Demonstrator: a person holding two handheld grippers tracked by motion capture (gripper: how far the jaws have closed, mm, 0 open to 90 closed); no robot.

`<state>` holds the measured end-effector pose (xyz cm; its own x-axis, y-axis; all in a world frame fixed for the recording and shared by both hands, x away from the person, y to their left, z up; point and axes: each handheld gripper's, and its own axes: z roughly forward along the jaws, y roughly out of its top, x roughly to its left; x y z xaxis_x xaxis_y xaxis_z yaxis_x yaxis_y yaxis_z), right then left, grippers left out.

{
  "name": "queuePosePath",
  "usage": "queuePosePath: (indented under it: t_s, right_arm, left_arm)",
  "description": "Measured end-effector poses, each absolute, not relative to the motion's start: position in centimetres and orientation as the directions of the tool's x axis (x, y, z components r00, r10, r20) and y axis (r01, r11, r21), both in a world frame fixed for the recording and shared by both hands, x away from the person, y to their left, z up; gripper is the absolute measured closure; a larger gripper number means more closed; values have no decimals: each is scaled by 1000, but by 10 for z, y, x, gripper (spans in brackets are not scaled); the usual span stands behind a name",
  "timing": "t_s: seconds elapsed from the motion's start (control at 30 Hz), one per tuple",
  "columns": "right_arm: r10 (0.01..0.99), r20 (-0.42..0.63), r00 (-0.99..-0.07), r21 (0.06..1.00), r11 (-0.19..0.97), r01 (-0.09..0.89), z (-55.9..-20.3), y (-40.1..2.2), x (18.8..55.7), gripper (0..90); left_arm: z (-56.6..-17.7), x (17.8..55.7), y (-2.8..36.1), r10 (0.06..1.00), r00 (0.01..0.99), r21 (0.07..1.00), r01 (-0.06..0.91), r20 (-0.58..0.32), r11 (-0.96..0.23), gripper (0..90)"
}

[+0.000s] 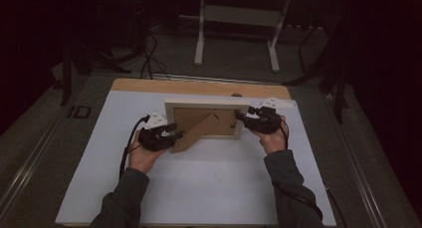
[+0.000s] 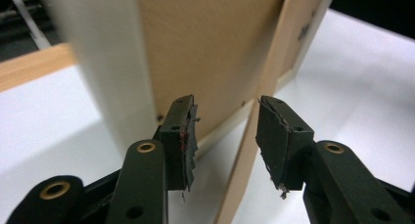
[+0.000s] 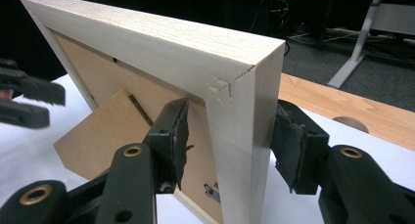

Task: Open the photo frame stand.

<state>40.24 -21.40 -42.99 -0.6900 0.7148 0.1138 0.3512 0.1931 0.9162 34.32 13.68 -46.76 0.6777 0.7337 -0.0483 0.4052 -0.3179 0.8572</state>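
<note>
A pale wooden picture frame stands upright on the white table top with its brown back towards me. Its cardboard stand is folded out to the lower left. My right gripper is shut on the frame's right side, one pad on the back and one on the front. The frame's top rail runs away to the left. My left gripper is at the stand's lower end. Its jaws are apart with the stand's thin edge between them, and the left pad does not touch it.
A strip of bare wood runs along the table's far edge. Beyond it, on the dark floor, are a white-legged desk and cables. The white sheet in front of the frame lies bare between my forearms.
</note>
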Motion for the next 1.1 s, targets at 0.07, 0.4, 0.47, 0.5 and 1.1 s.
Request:
queuePosePath:
  t_s: [0.07, 0.4, 0.47, 0.5, 1.1]
  right_arm:
    - [715, 111, -690, 917, 194, 349, -430, -214, 402, 497]
    - [718, 100, -688, 920, 197, 339, -430, -214, 398, 496]
    - [718, 99, -689, 921, 196, 337, -431, -214, 397, 495]
    - [717, 98, -690, 921, 197, 336, -431, -214, 396, 495]
    - [719, 110, -686, 920, 188, 344, -434, -209, 389, 534]
  left_arm:
    - [-469, 344, 132, 728, 685, 848, 407, -39, -338, 623]
    - [-474, 343, 115, 701, 713, 814, 405, 3, -416, 710]
    - [-474, 343, 113, 698, 716, 813, 401, 10, -423, 737]
    - [-474, 342, 112, 698, 716, 811, 400, 15, -427, 755]
    - [-471, 344, 117, 727, 680, 797, 386, 95, -465, 836]
